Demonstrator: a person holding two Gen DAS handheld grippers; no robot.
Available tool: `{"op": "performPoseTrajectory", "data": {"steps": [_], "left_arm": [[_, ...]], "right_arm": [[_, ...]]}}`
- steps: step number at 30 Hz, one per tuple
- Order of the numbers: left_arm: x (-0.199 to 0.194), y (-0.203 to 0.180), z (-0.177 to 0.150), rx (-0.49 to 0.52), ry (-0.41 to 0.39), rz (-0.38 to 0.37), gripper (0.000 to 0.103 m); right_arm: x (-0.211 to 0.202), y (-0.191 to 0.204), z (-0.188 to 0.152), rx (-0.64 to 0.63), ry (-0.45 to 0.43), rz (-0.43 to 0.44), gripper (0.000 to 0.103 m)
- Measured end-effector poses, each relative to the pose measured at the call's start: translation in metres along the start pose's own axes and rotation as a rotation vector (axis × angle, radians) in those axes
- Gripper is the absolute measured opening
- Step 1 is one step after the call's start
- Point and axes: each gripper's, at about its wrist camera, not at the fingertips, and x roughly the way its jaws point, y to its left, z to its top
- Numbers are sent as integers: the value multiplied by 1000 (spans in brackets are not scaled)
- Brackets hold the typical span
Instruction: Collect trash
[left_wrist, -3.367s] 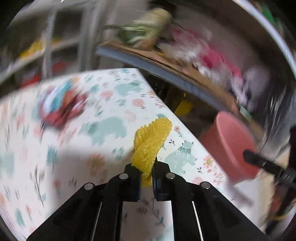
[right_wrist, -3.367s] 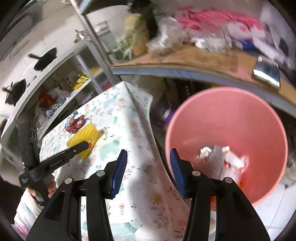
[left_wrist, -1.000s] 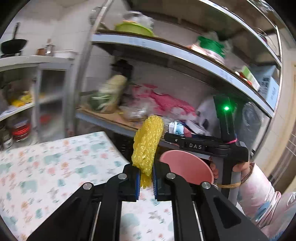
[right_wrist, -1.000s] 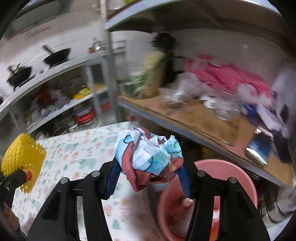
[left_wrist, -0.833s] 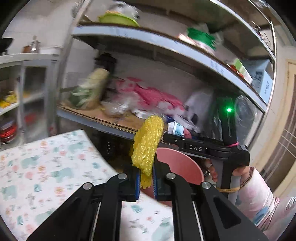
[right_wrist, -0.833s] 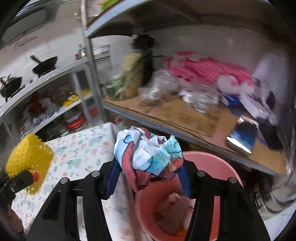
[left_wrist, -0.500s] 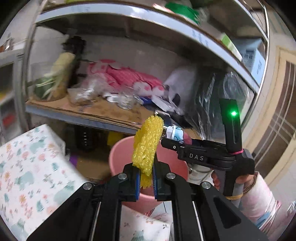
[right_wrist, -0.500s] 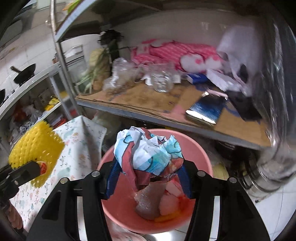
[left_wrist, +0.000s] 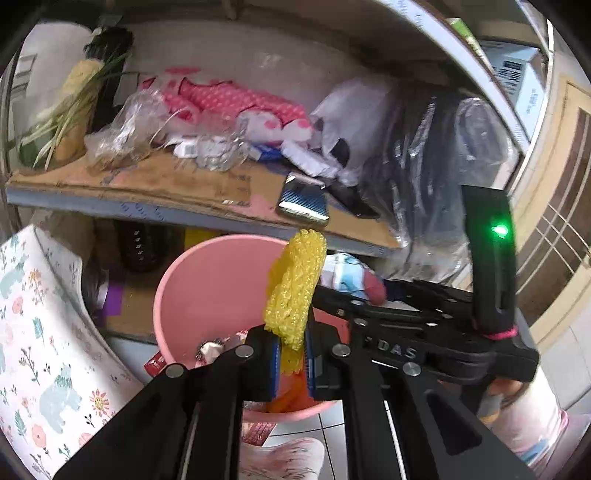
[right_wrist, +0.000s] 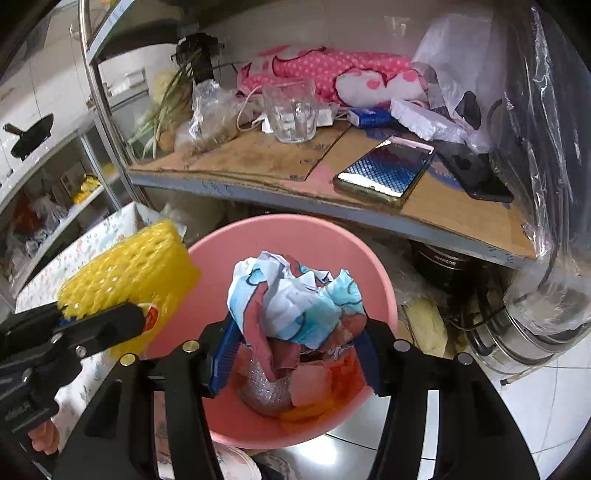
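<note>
Since the earlier frames both grippers have swung off the table and over the bin (right_wrist: 354, 254); the floral cloth (left_wrist: 33, 332) now sits at 8 o'clock in the left view, no longer under the fingers. Going left to right in the right view: the left gripper (right_wrist: 110, 325) comes in at 9 o'clock, its jaws clamped flat on the yellow net (right_wrist: 125, 269), which hangs over the bin's left rim. In its own view the left gripper (left_wrist: 291, 350) shows the net (left_wrist: 295, 280) standing upright between the pads, with the bin (left_wrist: 207, 280) open below and behind it. At the centre, the right gripper (right_wrist: 295, 354) is closed on the wrapper (right_wrist: 295, 299), a crumpled blue, white and red wad, straight above the rubbish already lying in the bin. Farther right, on the shelf at 1 o'clock, lies a phone (right_wrist: 388, 170), no part of the job.

The step in hand looks like the drop. The wrapper seems well placed: opening the jaws fully should let it fall clear. The net is nearer the rim, so I would carry it toward the middle first, and part the jaws wide, since foam mesh may cling to a pad.
</note>
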Motion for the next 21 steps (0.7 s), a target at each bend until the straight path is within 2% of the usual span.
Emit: {"op": "performPoseTrajectory", "data": {"steps": [4,7,9,10,11,16,21], "left_arm": [[6,15,-2,-89,19,-3,9],[9,20,-3,-128,29,55,10],[15,21,-3,-115,48,140,21],[19,20,-4,-99,56,197,43],[21,19,-5,-87,58,238,60],[27,13,-9,-33,58,363,76],[31,13,-9,-42,85,381,77]], "right_arm": [[5,1,-4,1,18,-4,57],[12,1,-3,3,46,-11,59],[17,3,-3,-4,72,-23,60],[18,3,-4,-8,75,-31,61],[19,4,-5,-15,76,-44,61],[24,-2,-9,13,94,-71,62],[26,-11,-13,53,103,-52,62]]}}
